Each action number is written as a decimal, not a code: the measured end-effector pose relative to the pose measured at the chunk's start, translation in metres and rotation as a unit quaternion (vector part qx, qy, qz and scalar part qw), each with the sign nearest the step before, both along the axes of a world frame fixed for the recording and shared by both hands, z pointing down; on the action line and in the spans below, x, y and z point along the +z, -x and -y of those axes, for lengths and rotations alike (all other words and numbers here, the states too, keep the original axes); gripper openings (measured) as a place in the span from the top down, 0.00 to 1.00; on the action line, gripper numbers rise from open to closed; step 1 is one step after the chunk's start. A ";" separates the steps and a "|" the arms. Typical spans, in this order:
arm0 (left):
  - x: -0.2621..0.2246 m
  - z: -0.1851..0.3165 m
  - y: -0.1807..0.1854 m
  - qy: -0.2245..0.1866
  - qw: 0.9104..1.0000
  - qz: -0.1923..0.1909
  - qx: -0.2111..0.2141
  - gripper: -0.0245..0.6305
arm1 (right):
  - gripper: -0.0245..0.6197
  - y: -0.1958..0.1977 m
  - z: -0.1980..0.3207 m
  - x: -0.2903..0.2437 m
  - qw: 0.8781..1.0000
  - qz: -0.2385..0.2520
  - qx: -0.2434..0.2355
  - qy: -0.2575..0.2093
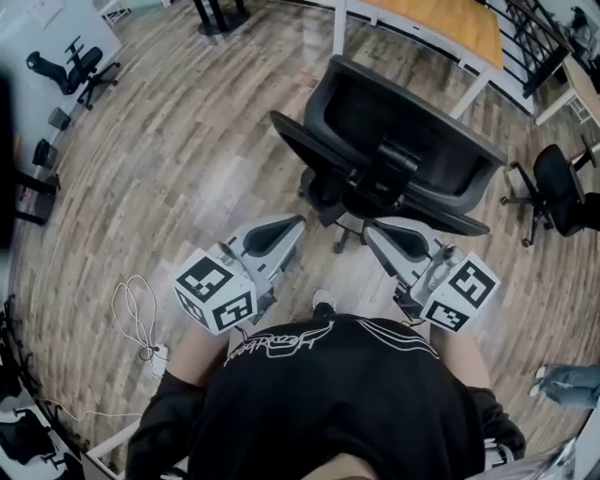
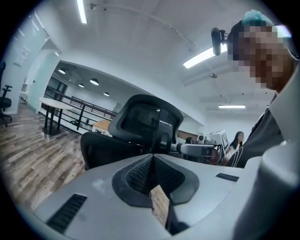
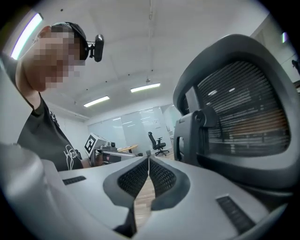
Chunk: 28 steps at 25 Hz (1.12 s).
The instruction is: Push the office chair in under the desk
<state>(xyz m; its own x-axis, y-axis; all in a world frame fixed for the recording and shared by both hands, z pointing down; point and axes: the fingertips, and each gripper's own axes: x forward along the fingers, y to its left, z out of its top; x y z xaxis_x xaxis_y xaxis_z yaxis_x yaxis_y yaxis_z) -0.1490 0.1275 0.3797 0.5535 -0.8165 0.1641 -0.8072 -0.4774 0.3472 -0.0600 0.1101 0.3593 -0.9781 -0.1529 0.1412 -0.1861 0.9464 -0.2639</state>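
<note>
The black mesh office chair (image 1: 394,155) stands in front of me with its back toward me, facing the wood-topped desk (image 1: 441,23) with white legs. Its seat is still out on the floor, short of the desk. My left gripper (image 1: 298,222) is shut and empty, its tips close behind the chair's left side. My right gripper (image 1: 368,227) is shut and empty too, just behind the lower edge of the backrest. In the left gripper view the chair (image 2: 140,126) fills the middle. In the right gripper view the backrest (image 3: 234,117) looms at the right, next to the right gripper (image 3: 148,158).
Another black chair (image 1: 558,187) stands at the right, and one more (image 1: 75,66) at the far left. A white cable (image 1: 136,314) lies on the wood floor by my left side. A railing (image 1: 539,42) runs behind the desk.
</note>
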 end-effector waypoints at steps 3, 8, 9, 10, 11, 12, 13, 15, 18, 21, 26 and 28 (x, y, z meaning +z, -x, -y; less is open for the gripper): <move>-0.008 0.018 -0.003 -0.020 0.999 0.024 0.015 0.95 | 0.90 -0.009 0.012 -0.007 1.000 0.000 0.011 -0.008; -0.013 0.040 -0.006 -0.030 0.996 0.060 0.055 0.95 | 0.90 -0.024 0.029 -0.008 0.998 -0.024 0.048 -0.020; -0.014 0.045 -0.003 -0.031 0.995 0.068 0.062 0.95 | 0.90 -0.028 0.032 -0.007 0.997 -0.034 0.059 -0.022; -0.015 0.051 0.000 -0.033 0.994 0.075 0.067 0.95 | 0.90 -0.032 0.034 -0.007 0.996 -0.041 0.071 -0.024; -0.016 0.057 0.004 -0.035 0.993 0.082 0.072 0.95 | 0.90 -0.036 0.037 -0.008 0.995 -0.042 0.085 -0.025; -0.018 0.062 0.008 -0.038 0.992 0.088 0.078 0.95 | 0.90 -0.041 0.039 -0.010 0.994 -0.041 0.099 -0.024; -0.019 0.067 0.012 -0.041 0.991 0.093 0.083 0.95 | 0.90 -0.046 0.041 -0.012 0.993 -0.039 0.113 -0.022; -0.023 0.077 0.022 -0.050 0.989 0.103 0.098 0.93 | 0.90 -0.058 0.047 -0.016 0.989 -0.031 0.146 -0.016; -0.027 0.089 0.033 -0.065 0.981 0.128 0.129 0.81 | 0.90 -0.077 0.051 -0.021 0.980 -0.023 0.196 -0.013; -0.020 0.101 0.044 -0.072 0.972 0.171 0.146 0.73 | 0.90 -0.098 0.058 -0.020 0.965 -0.045 0.256 -0.036; 0.001 0.123 0.063 -0.080 0.953 0.246 0.157 0.62 | 0.90 -0.128 0.064 -0.013 0.941 -0.087 0.319 -0.065; 0.005 0.132 0.067 -0.081 0.947 0.263 0.163 0.60 | 0.89 -0.138 0.065 -0.010 0.936 -0.105 0.329 -0.073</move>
<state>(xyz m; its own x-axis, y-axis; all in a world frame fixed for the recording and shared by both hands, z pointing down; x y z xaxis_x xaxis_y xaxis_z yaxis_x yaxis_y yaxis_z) -0.2162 -0.0041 0.3847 0.6572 -0.6537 0.3752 -0.6482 -0.7442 -0.1610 0.0783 0.0454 0.3489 -0.6186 -0.7449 0.2500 -0.7742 0.6320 -0.0327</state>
